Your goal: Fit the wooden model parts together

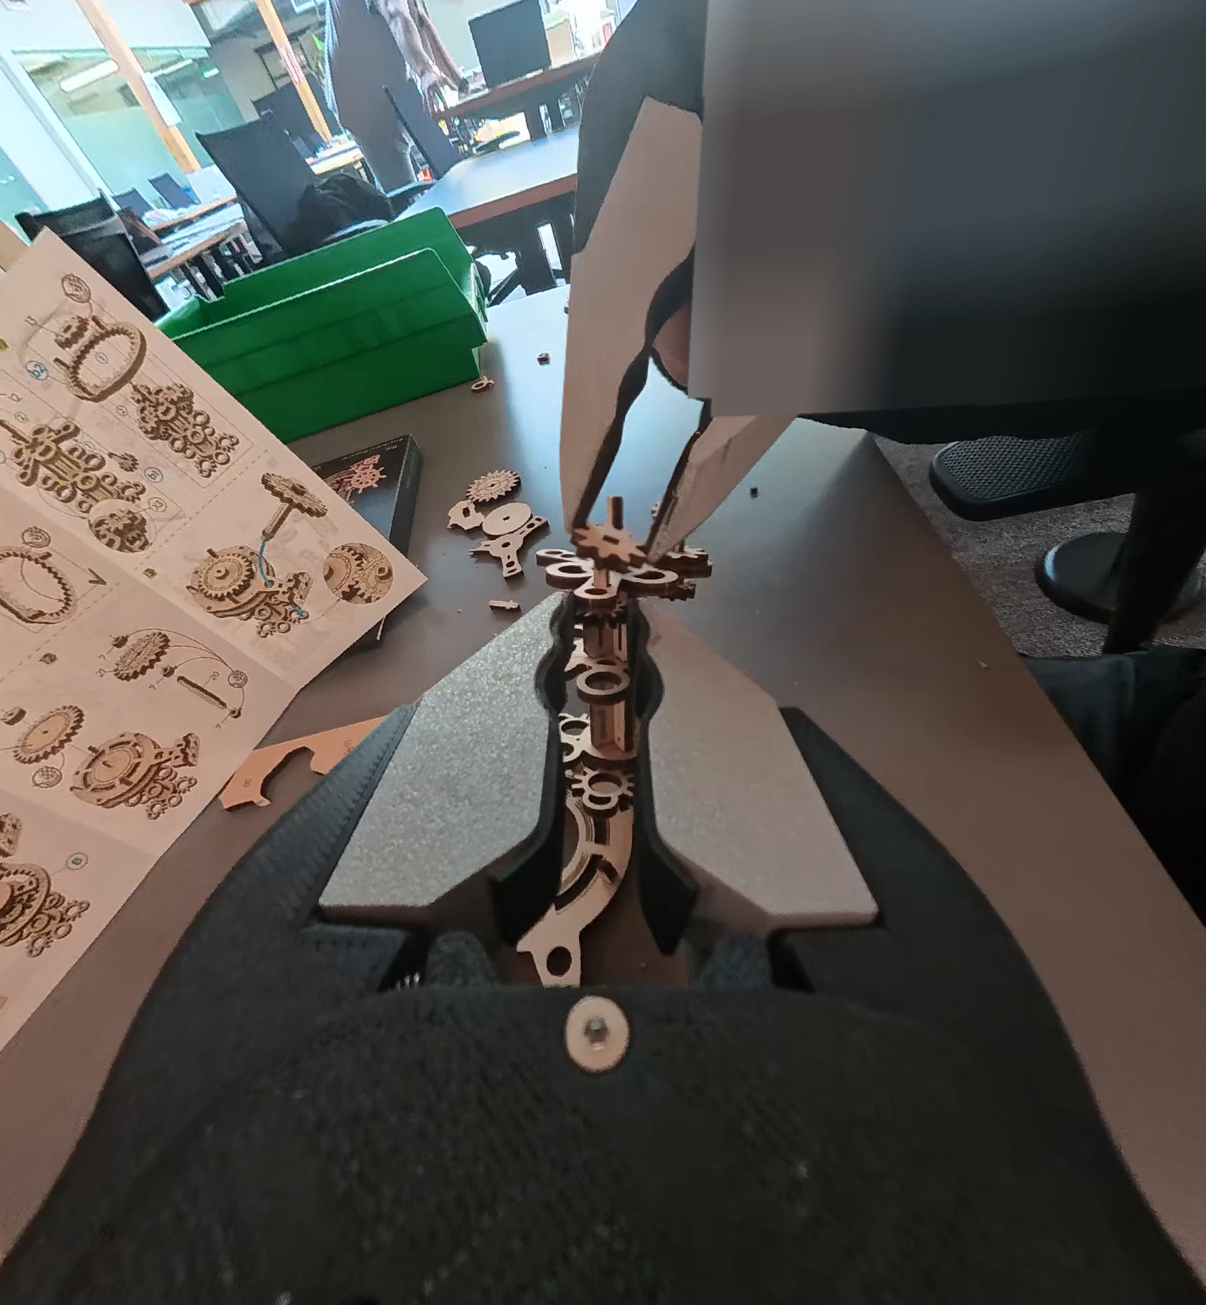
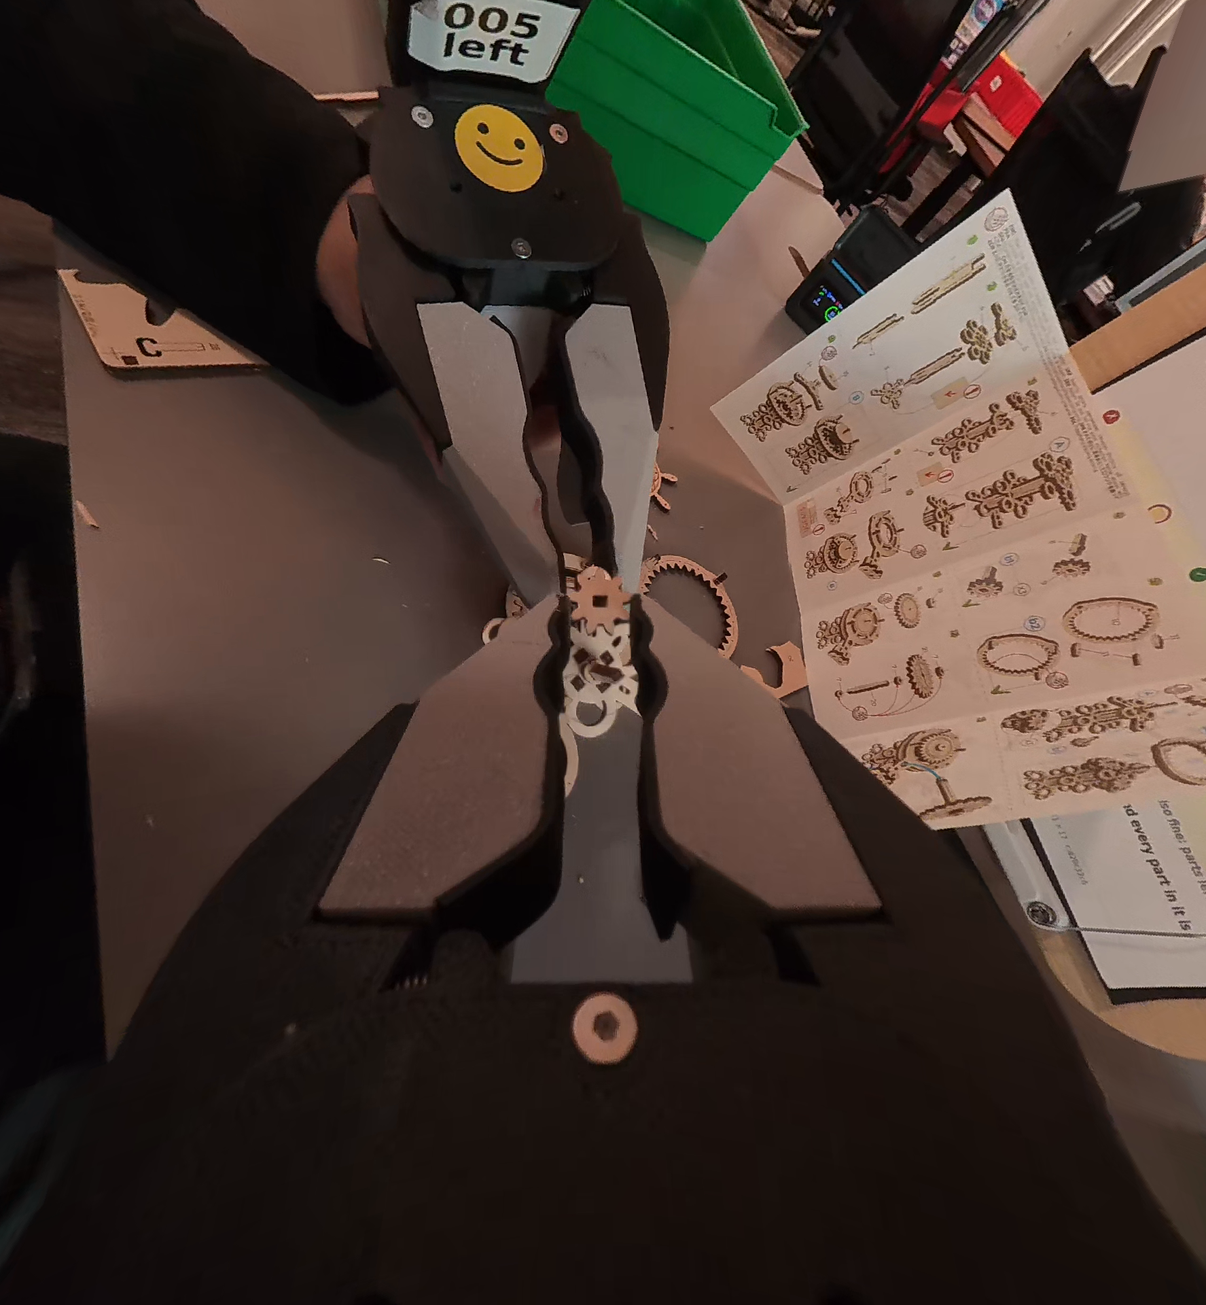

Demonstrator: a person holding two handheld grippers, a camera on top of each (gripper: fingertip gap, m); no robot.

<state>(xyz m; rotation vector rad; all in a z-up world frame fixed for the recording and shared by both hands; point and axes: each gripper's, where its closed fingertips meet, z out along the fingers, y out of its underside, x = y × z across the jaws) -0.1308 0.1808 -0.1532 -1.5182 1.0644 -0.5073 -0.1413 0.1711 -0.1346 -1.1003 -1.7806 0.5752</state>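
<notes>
My left gripper (image 1: 603, 609) is shut on a flat openwork wooden assembly (image 1: 603, 713) of gears and rings, held upright between its fingers. A flower-shaped wooden plate (image 1: 663, 573) and a short shaft (image 1: 614, 510) stick out past the tips. My right gripper (image 1: 619, 542) comes from above and is shut on a small wooden gear (image 1: 605, 549) that sits on that shaft. In the right wrist view my right gripper (image 2: 596, 616) pinches the small gear (image 2: 596, 599), and the left gripper (image 2: 588, 565) faces it, with the assembly (image 2: 596, 681) below.
The grey table (image 1: 797, 635) carries a folded instruction sheet (image 1: 127, 565) (image 2: 974, 565), green bins (image 1: 346, 318) (image 2: 670, 120), a black box (image 1: 381, 480), loose wooden parts (image 1: 501, 522) and a ring gear (image 2: 716, 600). Cut-out wooden sheets (image 1: 289, 766) (image 2: 155, 339) lie nearby. The grippers are tip to tip, or close to it.
</notes>
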